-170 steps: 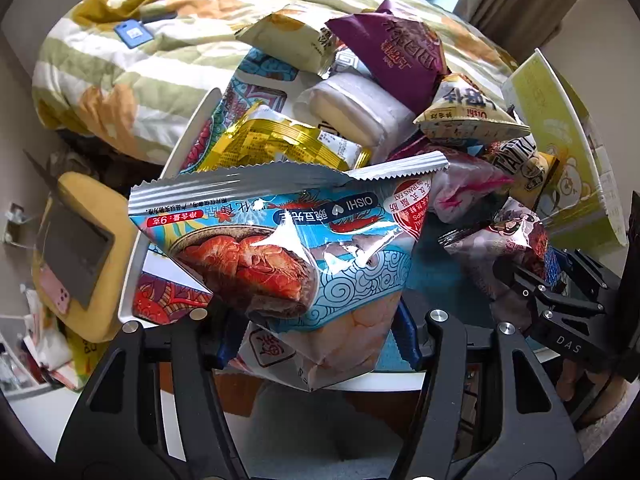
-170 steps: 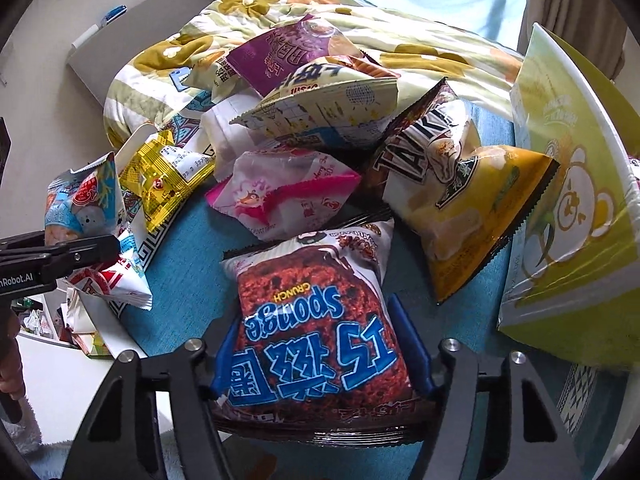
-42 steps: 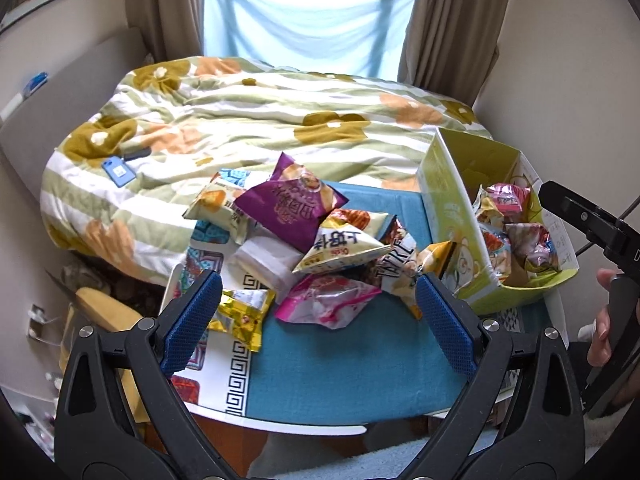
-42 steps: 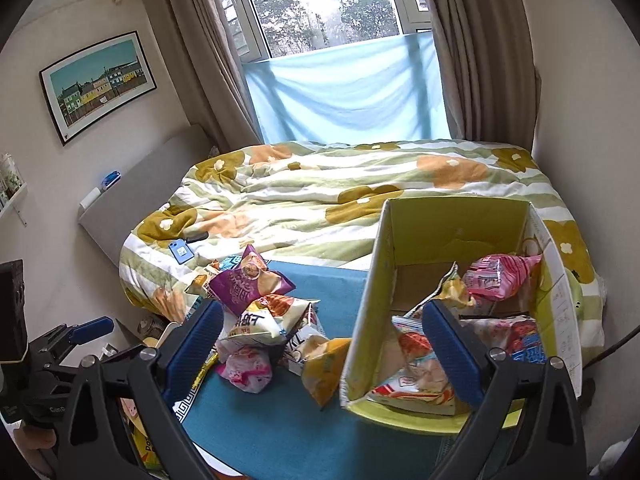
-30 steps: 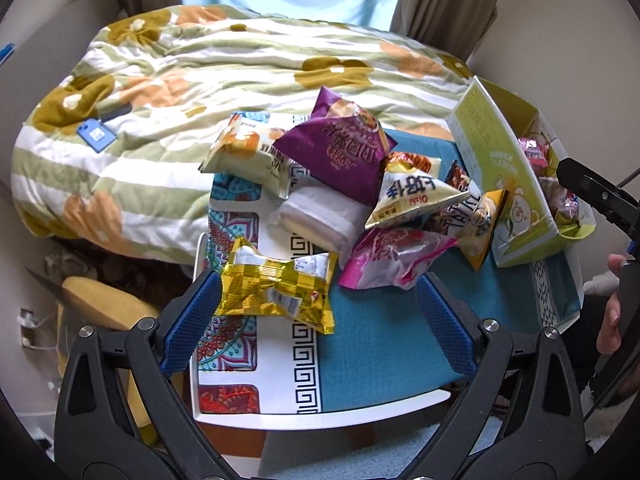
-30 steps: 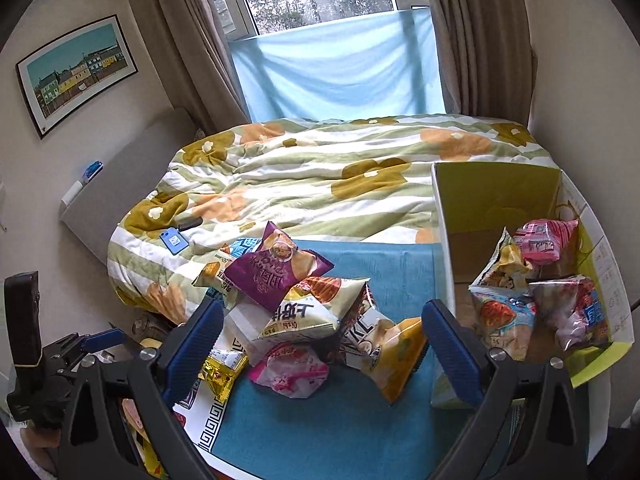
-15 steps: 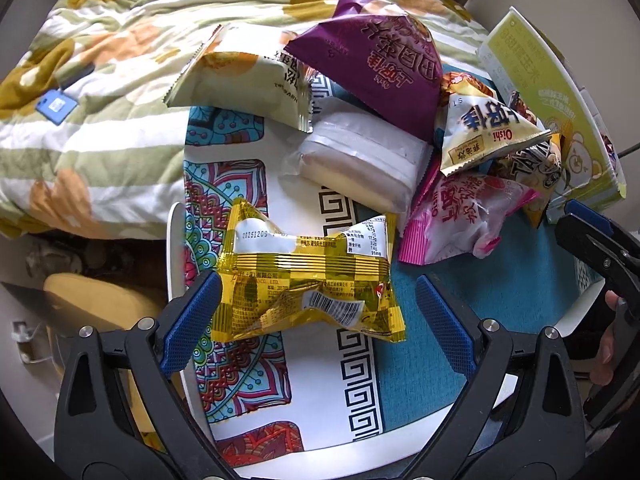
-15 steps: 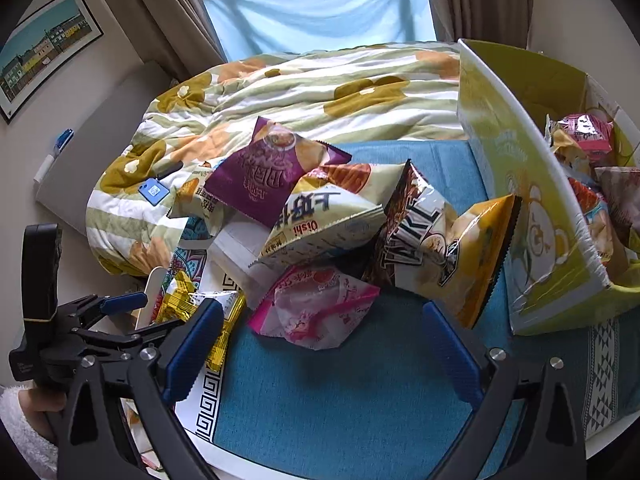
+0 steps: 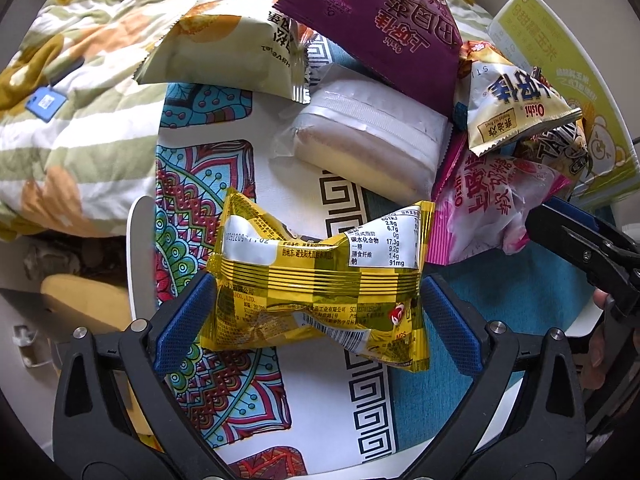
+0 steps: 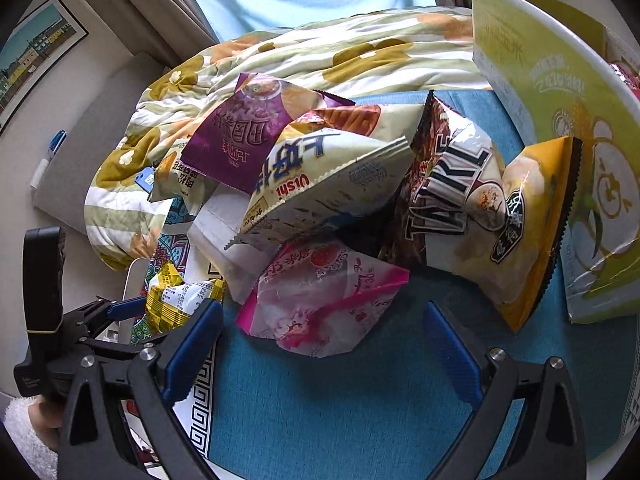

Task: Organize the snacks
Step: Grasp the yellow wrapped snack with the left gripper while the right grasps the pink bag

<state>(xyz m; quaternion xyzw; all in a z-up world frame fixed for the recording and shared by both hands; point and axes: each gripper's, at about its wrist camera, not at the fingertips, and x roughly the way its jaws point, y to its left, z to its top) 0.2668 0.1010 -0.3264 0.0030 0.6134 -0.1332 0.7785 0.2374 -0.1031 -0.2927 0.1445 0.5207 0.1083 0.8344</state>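
Right under our left gripper lies the yellow snack pack, flat on the patterned edge of the tablecloth. Our jaws have just been opening and stand wide, one blue pad on each side of the pack; whether the pads touch its ends we cannot tell.

Over on our other side, the right gripper hovers low over the plain blue part of the cloth, jaws spread wide, and the pink snack bag sits just ahead between the fingertips, not gripped. From this camera we also catch the left gripper at the lower left, a hand in a white fluffy sleeve on its handle, the yellow pack at its tips.

A little further on we have the clear-wrapped white bun beside the pink bag, and behind them the heap: the cream Oishi bag resting on top of the pink one, the black-lettered chip bag with a yellow end leaning toward the box, the purple bag on the pile behind, and a pale bag at the far left edge.

On the far right stands the yellow-green cardboard box, a pink pack just peeking over its wall. Beyond it all, the flowered bedspread.
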